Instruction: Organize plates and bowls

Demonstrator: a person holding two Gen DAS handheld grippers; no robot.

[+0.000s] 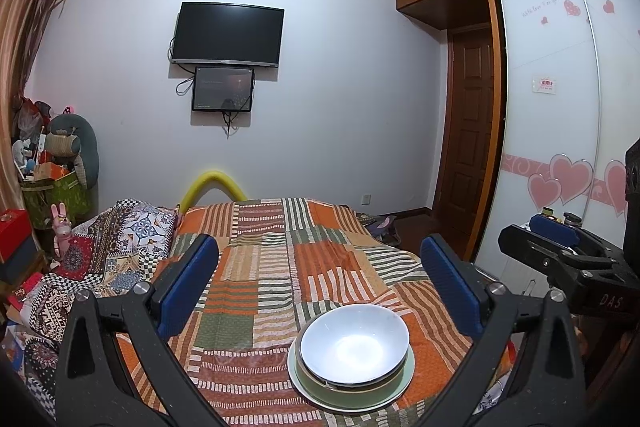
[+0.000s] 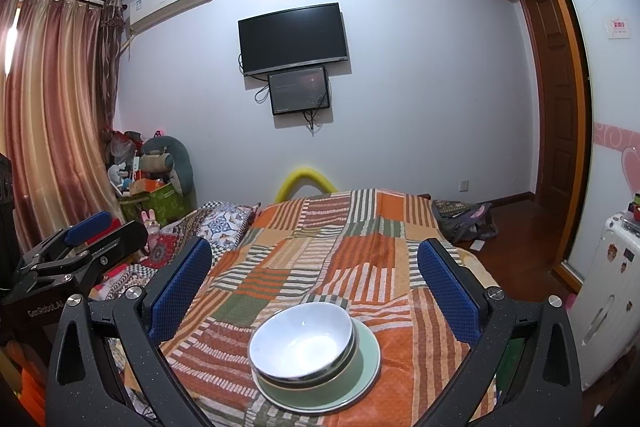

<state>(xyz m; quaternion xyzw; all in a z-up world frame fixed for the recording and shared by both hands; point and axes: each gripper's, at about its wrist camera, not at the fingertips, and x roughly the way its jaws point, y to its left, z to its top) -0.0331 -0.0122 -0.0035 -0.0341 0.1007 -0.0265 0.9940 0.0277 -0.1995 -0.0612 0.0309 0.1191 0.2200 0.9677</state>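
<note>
Your left claw (image 1: pixel 318 279) is wide apart and holds nothing. Your right claw (image 2: pixel 314 279) is wide apart too, and it is empty. Both hang above the near end of the bed (image 1: pixel 280 227), side by side, and neither one touches the dishes.

Just under the claws sits the stack. A white bowl (image 1: pixel 354 343) is on top. It rests inside a green bowl (image 1: pixel 352 385), and only the rim of the green one shows. Both sit on a pale plate (image 1: pixel 308 383). The stack is near the near edge of the bed, on the striped quilt (image 1: pixel 256 267). In the right wrist view the white bowl (image 2: pixel 302 341) leans a little toward the left side of the plate (image 2: pixel 370 355), so it is not in the middle.

The stack looks done, or almost done.

Here is what could go wrong. The bed is soft, so if you press down near the stack, the quilt can dip and the bowls can tip. The stack is close to the bed's edge, so a bump from a claw could push it off. The bowls look smooth, so a pinch on the rim could slip.
</note>
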